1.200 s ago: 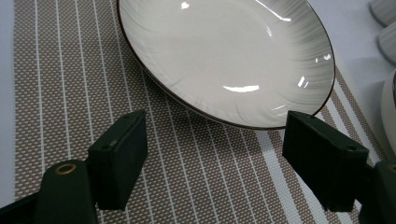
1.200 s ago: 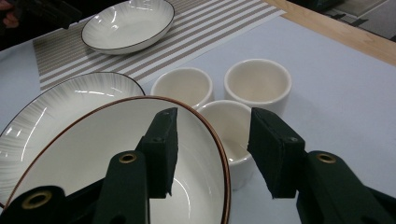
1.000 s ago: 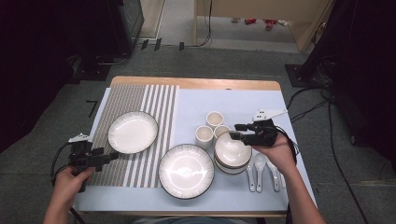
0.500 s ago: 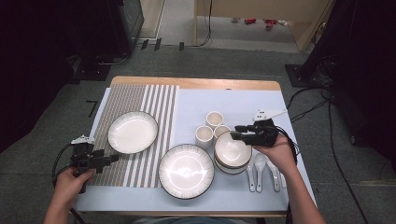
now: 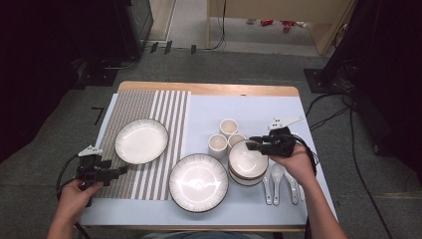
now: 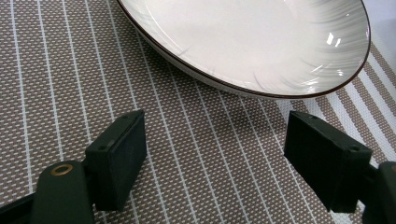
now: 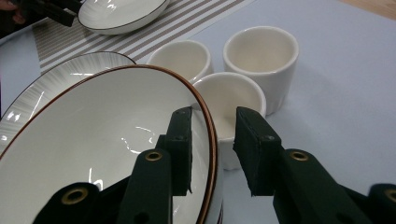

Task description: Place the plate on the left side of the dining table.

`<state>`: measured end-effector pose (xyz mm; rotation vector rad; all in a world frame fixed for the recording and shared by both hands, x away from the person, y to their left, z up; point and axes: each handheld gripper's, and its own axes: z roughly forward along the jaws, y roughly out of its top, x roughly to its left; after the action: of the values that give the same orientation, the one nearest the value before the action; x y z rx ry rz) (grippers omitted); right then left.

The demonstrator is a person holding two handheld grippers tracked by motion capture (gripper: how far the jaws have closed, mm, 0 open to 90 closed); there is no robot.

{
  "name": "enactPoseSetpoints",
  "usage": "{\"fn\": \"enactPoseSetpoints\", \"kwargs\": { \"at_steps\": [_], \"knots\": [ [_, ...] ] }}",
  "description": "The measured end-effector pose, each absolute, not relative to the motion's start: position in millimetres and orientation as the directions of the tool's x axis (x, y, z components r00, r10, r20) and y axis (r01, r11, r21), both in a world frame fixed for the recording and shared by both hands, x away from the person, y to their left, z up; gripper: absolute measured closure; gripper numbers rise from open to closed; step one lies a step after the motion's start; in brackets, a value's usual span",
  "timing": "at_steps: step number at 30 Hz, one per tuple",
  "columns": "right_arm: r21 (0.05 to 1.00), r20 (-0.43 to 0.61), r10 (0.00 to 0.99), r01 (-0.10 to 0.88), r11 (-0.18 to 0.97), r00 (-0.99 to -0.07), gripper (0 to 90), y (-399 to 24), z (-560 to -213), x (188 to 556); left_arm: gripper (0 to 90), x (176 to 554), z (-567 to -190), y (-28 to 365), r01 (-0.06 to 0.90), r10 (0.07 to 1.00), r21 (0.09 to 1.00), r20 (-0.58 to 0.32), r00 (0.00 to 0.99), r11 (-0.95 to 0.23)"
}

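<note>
Right gripper [image 7: 212, 149] at frame centre of right gripper view, jaws straddling rim of top bowl [image 7: 93, 154] of stack, just been closing, gap to outer pad visible, rim not yet pinched. Bowl stack [image 5: 247, 162] right of centre in high view. Left gripper [image 5: 117, 171] lower left, jaws wide apart, empty, over striped placemat [image 6: 196, 149] just beside plate [image 6: 261, 42].
</note>
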<state>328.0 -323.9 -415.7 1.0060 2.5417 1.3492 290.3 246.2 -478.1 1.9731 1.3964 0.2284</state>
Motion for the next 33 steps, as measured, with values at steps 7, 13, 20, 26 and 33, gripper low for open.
{"fn": "enactPoseSetpoints", "kwargs": {
  "at_steps": [7, 13, 20, 26, 33],
  "knots": [
    [0.758, 0.218, 0.585, 0.513, 0.404, -0.782, 70.7, -324, -417, 328, 21.4, 290, -479, 245, 0.744, 0.887, 0.639, -0.209, 0.412, -0.195],
    [0.748, 0.203, 0.578, 0.506, 0.43, -0.79, 73.5, -324, -419, 327, 18.6, 288, -482, 246, 0.728, 0.879, 0.657, -0.212, 0.427, -0.196],
    [0.725, 0.205, 0.575, 0.518, 0.454, -0.792, 80.0, -322, -422, 327, 16.8, 285, -485, 249, 0.718, 0.872, 0.677, -0.243, 0.426, -0.162],
    [0.724, 0.218, 0.582, 0.53, 0.442, -0.783, 80.2, -323, -424, 327, 13.2, 284, -487, 250, 0.704, 0.863, 0.693, -0.252, 0.438, -0.154],
    [0.735, 0.201, 0.581, 0.514, 0.442, -0.788, 81.5, -323, -424, 325, 12.4, 283, -488, 249, 0.701, 0.861, 0.698, -0.257, 0.439, -0.149]
  ]
}}
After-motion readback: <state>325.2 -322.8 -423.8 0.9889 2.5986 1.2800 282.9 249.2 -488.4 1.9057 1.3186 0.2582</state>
